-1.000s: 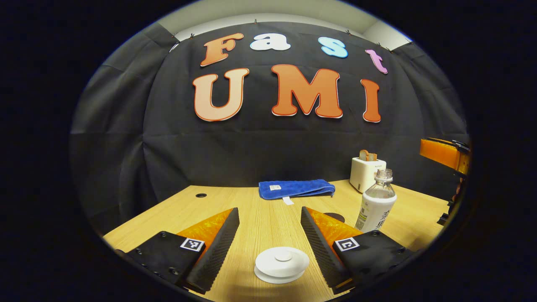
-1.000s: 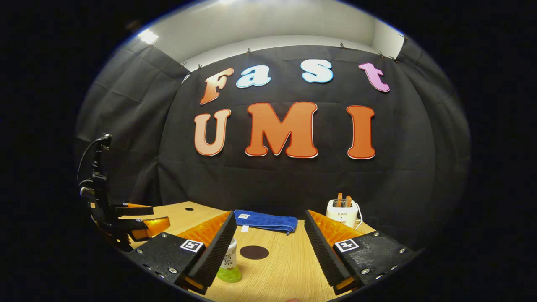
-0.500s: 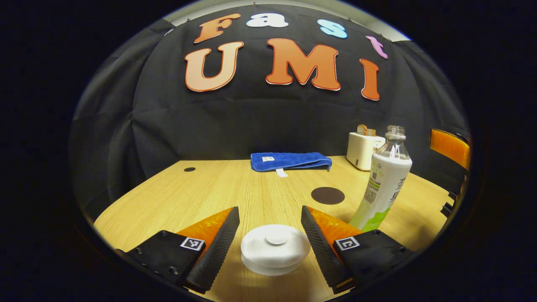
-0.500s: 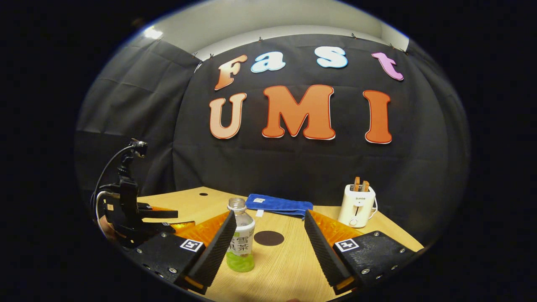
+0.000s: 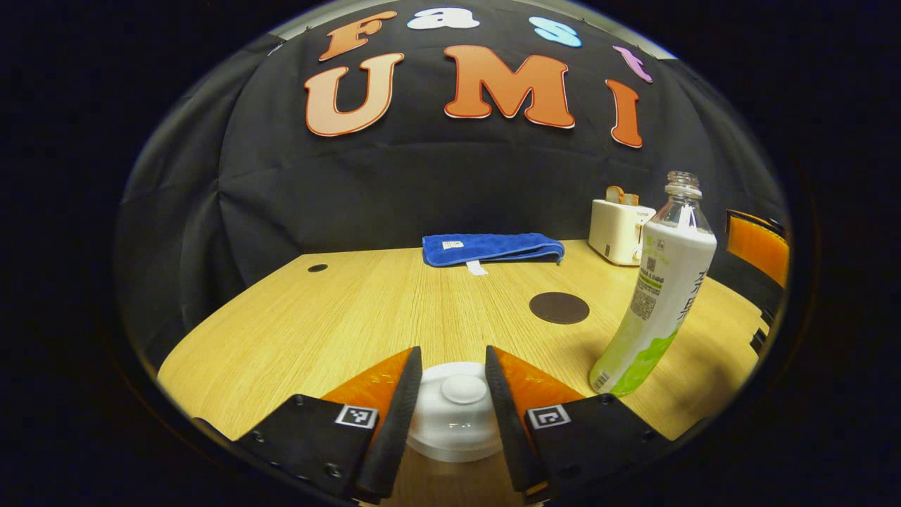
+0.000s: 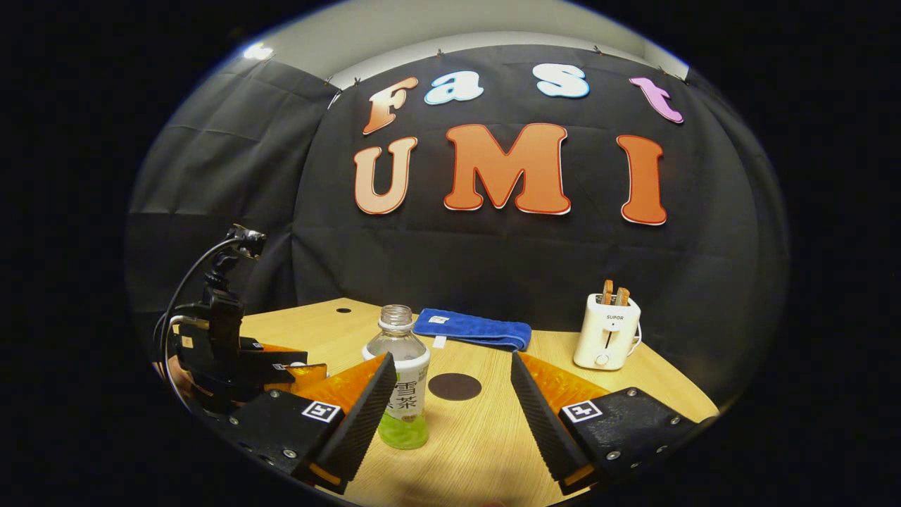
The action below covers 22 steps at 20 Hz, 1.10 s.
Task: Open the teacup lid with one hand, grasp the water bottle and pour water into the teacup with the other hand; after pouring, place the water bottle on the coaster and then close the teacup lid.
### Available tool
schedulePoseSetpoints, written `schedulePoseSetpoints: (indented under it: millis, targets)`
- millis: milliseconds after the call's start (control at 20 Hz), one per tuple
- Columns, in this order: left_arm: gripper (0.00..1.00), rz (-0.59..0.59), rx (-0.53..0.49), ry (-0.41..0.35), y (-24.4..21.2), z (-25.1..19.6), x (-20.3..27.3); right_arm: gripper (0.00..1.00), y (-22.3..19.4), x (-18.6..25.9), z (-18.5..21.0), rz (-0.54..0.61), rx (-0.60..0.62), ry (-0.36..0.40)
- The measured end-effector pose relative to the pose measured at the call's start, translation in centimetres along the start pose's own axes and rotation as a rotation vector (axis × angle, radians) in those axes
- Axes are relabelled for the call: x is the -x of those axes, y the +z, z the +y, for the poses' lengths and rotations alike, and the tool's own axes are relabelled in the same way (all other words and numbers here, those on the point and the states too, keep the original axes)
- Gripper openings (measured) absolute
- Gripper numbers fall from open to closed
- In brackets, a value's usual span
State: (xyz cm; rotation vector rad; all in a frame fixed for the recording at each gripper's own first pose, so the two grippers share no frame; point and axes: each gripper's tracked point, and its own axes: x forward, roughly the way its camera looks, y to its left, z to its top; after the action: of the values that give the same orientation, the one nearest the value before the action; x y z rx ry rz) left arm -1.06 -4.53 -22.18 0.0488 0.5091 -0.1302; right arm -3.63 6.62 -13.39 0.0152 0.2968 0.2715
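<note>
Two fingers of the left gripper are now drawn in close about the round white teacup lid, where half a second earlier they stood wide on either side of it. Contact with the lid's rim appears to be made on both sides, though a firm grip cannot be confirmed. The lid is still seated on the cup, on the pale wooden table, so lifting is judged to be the step in hand. The right gripper is held wide open and empty, with the uncapped clear plastic water bottle standing just beside its left finger. The dark round coaster lies unoccupied behind.
</note>
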Motion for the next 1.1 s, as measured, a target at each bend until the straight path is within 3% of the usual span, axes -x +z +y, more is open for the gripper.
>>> schedulePoseSetpoints:
  millis: [150,250,350,400,600,850,1100]
  targets:
    - [0.36,0.008,0.001,-0.001,-0.1,-0.2,0.0,0.98,-0.6,-0.1,0.1,0.008,0.003,0.004]
    - [0.39,0.001,0.006,-0.005,0.0,-0.2,-0.2,0.98,-0.9,-0.2,0.2,0.019,0.010,0.005]
    - [0.37,-0.010,0.014,-0.007,0.1,-0.1,-0.4,0.98,-1.3,-0.4,0.4,0.028,0.015,0.011]
    - [0.31,-0.007,0.018,-0.012,0.1,-0.3,-0.2,0.99,-1.4,-0.5,0.6,0.032,0.018,0.017]
    - [0.29,-0.055,0.009,-0.022,1.3,-0.4,0.0,0.98,-2.3,-0.9,1.6,0.057,0.033,0.048]
    - [0.29,-0.132,-0.003,0.015,3.6,0.9,1.2,0.98,-4.0,-1.9,3.7,0.101,0.038,0.107]
    - [0.31,-0.175,0.014,0.066,4.6,3.2,2.1,0.99,-7.0,-3.4,4.8,0.175,0.045,0.114]
